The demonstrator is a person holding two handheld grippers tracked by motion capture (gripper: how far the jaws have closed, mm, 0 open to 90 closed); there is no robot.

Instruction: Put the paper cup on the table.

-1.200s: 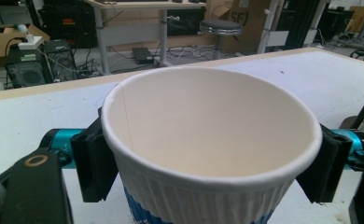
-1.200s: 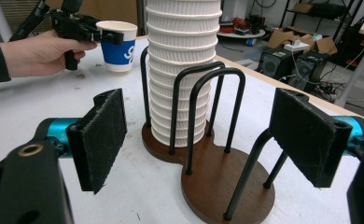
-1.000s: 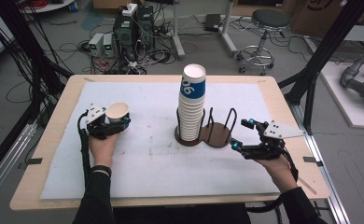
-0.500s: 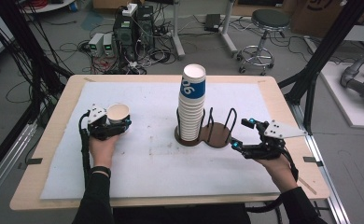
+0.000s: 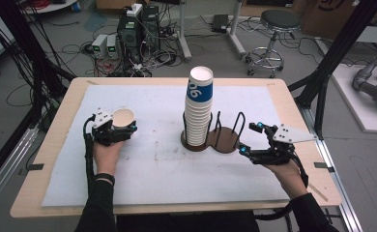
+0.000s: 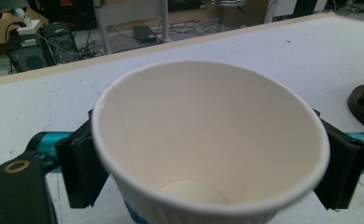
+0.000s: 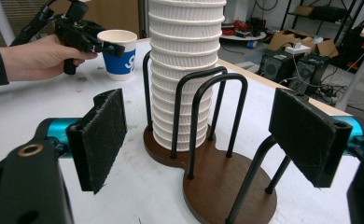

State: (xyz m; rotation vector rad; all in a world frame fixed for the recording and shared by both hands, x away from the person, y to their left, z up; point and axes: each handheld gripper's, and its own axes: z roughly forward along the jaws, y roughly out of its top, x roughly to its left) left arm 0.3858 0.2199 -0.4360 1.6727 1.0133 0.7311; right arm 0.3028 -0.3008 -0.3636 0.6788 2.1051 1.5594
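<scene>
now that the left gripper (image 5: 120, 129) has just been opening its jaws around the white and blue paper cup (image 5: 123, 119), the cup stands on the white table mat (image 5: 157, 164), nearly let go.

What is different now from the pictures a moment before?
Very little. The left gripper has just been opening its jaws around the single paper cup, which stands between them on the table; whether the pads have come clear of it I cannot tell. Both hands, the open right gripper, the cup stack and the wooden rack stayed where they were.
</scene>
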